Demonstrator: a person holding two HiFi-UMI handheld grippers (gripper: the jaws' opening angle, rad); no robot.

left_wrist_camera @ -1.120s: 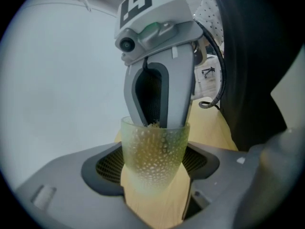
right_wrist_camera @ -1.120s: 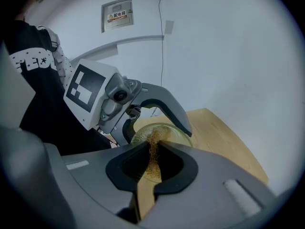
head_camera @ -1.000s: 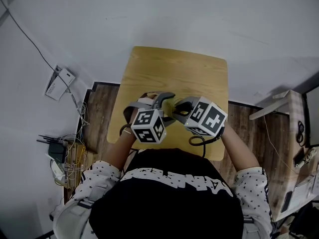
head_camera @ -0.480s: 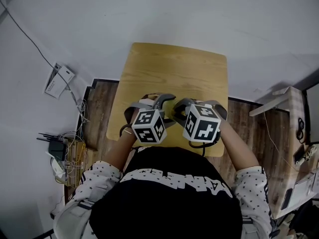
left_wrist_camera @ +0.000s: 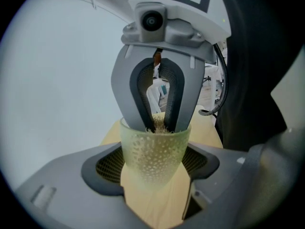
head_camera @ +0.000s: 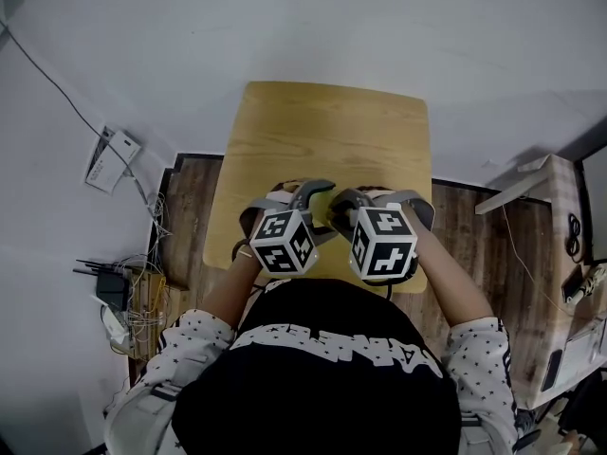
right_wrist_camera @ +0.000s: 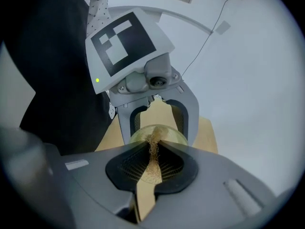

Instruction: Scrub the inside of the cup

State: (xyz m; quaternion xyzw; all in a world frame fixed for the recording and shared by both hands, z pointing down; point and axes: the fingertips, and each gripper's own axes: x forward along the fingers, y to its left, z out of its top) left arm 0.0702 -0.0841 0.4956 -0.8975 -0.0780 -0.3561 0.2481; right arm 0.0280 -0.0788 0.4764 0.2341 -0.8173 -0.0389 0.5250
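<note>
A translucent yellow-green dimpled cup [left_wrist_camera: 155, 151] hangs above the wooden table [head_camera: 332, 131], and my left gripper [left_wrist_camera: 155, 170] is shut on its lower body. My right gripper [right_wrist_camera: 152, 151] is shut on a golden fibrous scrubber [right_wrist_camera: 153, 147], and its fingertips reach down into the cup's mouth [right_wrist_camera: 164, 133]. In the left gripper view the scrubber [left_wrist_camera: 159, 123] shows just above the rim, between the right gripper's fingers [left_wrist_camera: 143, 104]. In the head view both grippers, left [head_camera: 313, 200] and right [head_camera: 347, 207], meet over the table's near edge with the cup [head_camera: 327, 214] between them.
A white power adapter [head_camera: 114, 154] and its cable lie on the pale floor to the left. A tangle of cables and plugs [head_camera: 119, 292] sits by the dark wood floor. Light wooden furniture [head_camera: 560, 197] stands at the right.
The right gripper's marker cube has turned and drawn nearer to the person, level with the left cube. The left gripper and the cup have hardly moved.
</note>
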